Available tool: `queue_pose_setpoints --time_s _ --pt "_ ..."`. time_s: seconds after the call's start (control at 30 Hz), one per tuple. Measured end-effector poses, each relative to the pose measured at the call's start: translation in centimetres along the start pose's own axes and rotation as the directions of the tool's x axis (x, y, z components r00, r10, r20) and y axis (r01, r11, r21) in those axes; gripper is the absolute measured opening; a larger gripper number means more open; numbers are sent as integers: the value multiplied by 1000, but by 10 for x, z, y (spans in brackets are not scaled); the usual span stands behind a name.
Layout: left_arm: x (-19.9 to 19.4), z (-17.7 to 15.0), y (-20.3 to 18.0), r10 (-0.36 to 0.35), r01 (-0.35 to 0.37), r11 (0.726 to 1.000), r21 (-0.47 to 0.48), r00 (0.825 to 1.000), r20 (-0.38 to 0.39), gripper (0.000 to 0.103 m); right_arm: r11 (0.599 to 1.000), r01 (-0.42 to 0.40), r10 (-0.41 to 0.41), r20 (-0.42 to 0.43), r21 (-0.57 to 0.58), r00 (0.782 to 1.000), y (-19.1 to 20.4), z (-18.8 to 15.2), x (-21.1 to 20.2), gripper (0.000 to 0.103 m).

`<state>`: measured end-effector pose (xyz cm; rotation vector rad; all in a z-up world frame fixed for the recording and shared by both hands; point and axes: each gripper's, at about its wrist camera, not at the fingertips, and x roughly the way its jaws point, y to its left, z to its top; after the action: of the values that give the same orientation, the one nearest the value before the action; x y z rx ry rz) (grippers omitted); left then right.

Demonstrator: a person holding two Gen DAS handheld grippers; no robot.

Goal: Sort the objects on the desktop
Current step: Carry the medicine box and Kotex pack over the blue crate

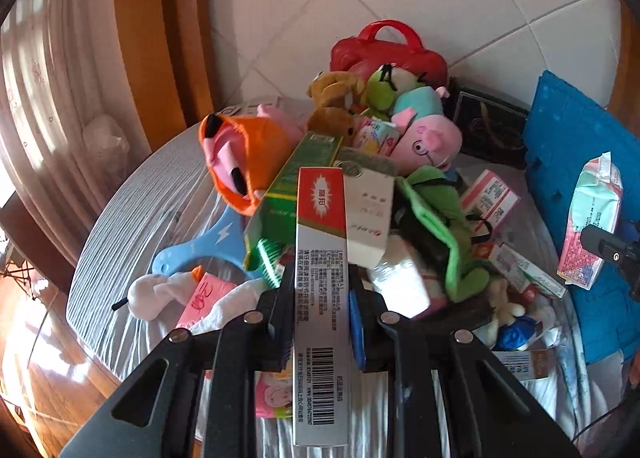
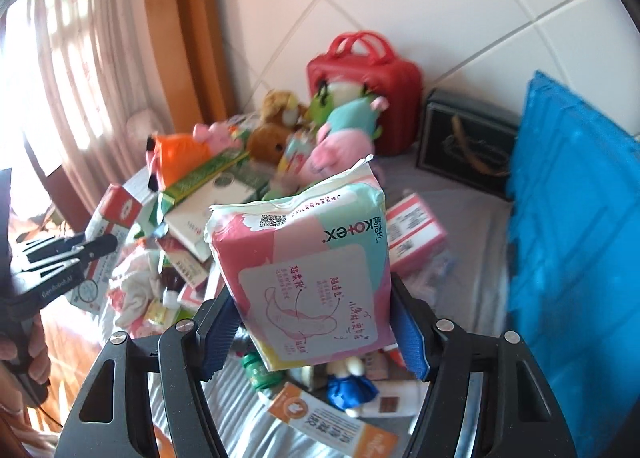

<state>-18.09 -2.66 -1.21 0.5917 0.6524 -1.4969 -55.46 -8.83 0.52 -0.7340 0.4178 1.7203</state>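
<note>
My left gripper [image 1: 320,298] is shut on a long grey box with a red end [image 1: 320,278] and holds it above the pile. It also shows at the left of the right wrist view [image 2: 100,246]. My right gripper [image 2: 316,322] is shut on a pink and mint Kotex pack [image 2: 308,270], held above the table. That pack shows at the right of the left wrist view [image 1: 592,221]. A pile of plush toys and boxes covers the table: an orange fox [image 1: 244,161], a pink pig [image 1: 428,137], a green box [image 1: 296,181].
A blue crate [image 2: 572,225] stands at the right. A red case [image 2: 364,77] and a dark box [image 2: 468,141] stand by the tiled wall. A curtain [image 1: 56,97] and wooden frame are at the left. Small items lie on the striped cloth [image 1: 120,225].
</note>
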Motion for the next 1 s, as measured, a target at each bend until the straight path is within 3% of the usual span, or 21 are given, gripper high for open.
queue_pose_setpoints --time_s 0.23,0.43,0.57,0.8,0.9,1.0 --pt "-31 43 -69 -138 123 983 138 985 104 22 993 92 -102 147 68 984 -35 21 -92 68" --pt "-57 78 -140 -291 251 937 242 945 149 22 972 203 -226 219 121 949 -77 30 -166 68" --pt "-81 94 -196 -375 307 896 322 910 175 22 923 354 -379 190 152 906 -119 30 -204 68" --pt "-129 113 -301 -509 390 809 440 839 192 22 843 505 -526 91 183 845 -206 12 -244 68" --pt "-141 117 -345 -554 434 769 469 819 150 22 825 541 -554 46 163 831 -240 4 -250 68" --pt "-141 120 -388 -581 482 729 486 811 69 22 823 548 -553 -10 150 833 -275 -3 -246 68"
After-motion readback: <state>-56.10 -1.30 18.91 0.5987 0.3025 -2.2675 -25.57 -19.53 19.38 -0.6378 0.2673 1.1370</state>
